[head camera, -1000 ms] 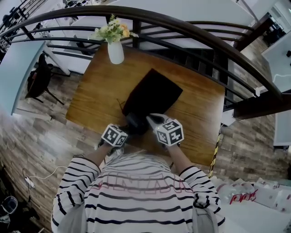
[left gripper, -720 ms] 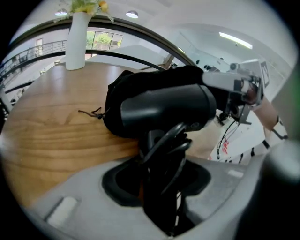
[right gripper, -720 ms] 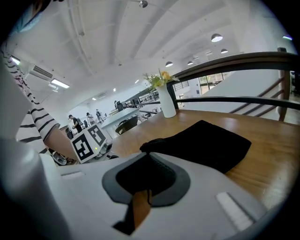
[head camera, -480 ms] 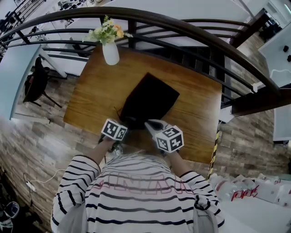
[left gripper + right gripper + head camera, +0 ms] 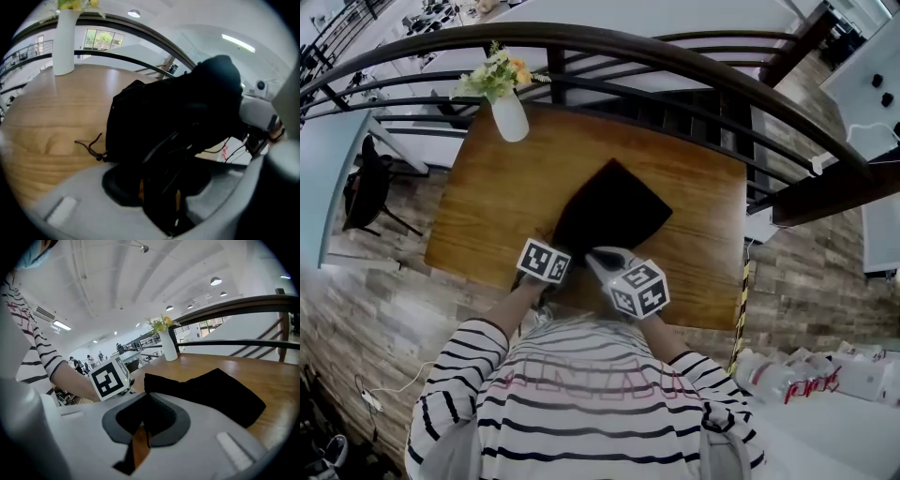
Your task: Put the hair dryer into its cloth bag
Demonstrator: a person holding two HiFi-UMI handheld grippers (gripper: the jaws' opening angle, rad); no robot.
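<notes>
The black cloth bag (image 5: 611, 208) lies in the middle of the wooden table (image 5: 487, 206), its mouth toward me. My left gripper (image 5: 557, 253) is at that mouth, shut on a glossy black part of the hair dryer (image 5: 161, 171). The rest of the dryer is hidden inside the bulging bag (image 5: 140, 112). A drawstring (image 5: 89, 145) trails from the bag onto the wood. My right gripper (image 5: 594, 256) sits just to the right, and in its own view it (image 5: 146, 427) is shut on the bag's rim (image 5: 152, 380), with the bag's body (image 5: 215, 392) lying flat beyond.
A white vase with flowers (image 5: 508, 111) stands at the table's far left corner. A dark curved railing (image 5: 694, 66) runs behind the table's far edge. Wood plank floor (image 5: 366, 291) lies to the left, and the table's near edge is against my striped shirt (image 5: 581, 394).
My left gripper has moved in toward the bag's mouth, and the dark dryer that showed between the two grippers is now mostly covered by the bag. The right gripper has stayed put.
</notes>
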